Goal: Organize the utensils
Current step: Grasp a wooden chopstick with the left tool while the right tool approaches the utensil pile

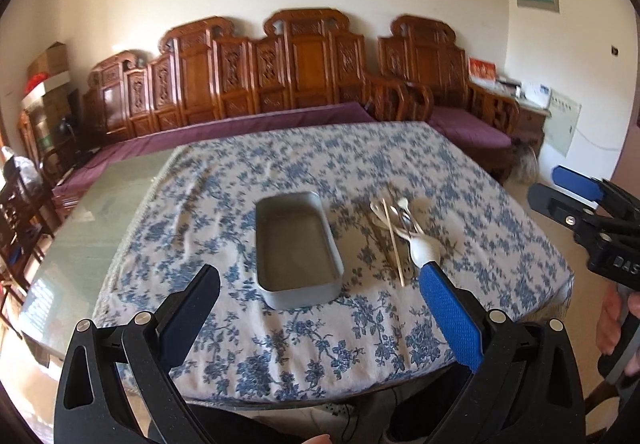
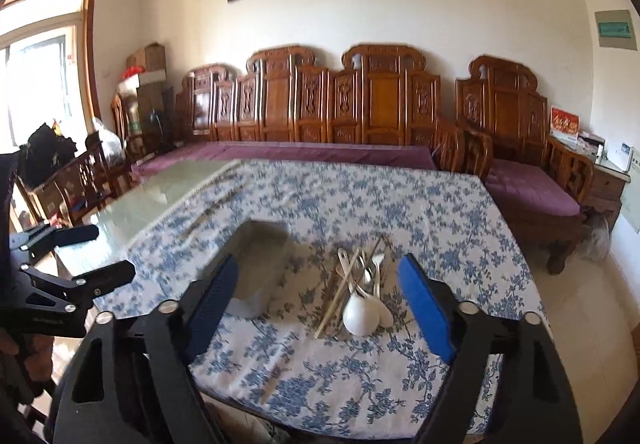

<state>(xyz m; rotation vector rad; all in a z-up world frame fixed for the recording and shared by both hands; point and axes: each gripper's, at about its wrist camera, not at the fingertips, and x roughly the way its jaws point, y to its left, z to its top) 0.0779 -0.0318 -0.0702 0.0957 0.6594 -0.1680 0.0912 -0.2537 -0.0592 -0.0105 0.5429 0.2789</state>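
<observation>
A grey rectangular tray (image 1: pixel 298 250) lies empty on the blue-flowered tablecloth (image 1: pixel 280 172). To its right is a pile of utensils (image 1: pixel 400 228): metal spoons, a white ceramic spoon (image 1: pixel 427 251) and wooden chopsticks (image 1: pixel 394 240). My left gripper (image 1: pixel 320 286) is open and empty, above the table's near edge in front of the tray. In the right wrist view, my right gripper (image 2: pixel 320 280) is open and empty, with the utensil pile (image 2: pixel 360 284) and white spoon (image 2: pixel 360 314) between its fingers, farther ahead. The tray (image 2: pixel 260 268) lies left, partly hidden by the left finger.
The cloth covers a glass-topped table (image 1: pixel 100 204) whose bare part lies to the left. A carved wooden bench with purple cushions (image 1: pixel 240 128) runs behind the table. The right gripper shows at the right edge of the left wrist view (image 1: pixel 576 200). Wooden chairs (image 2: pixel 80 180) stand at the left.
</observation>
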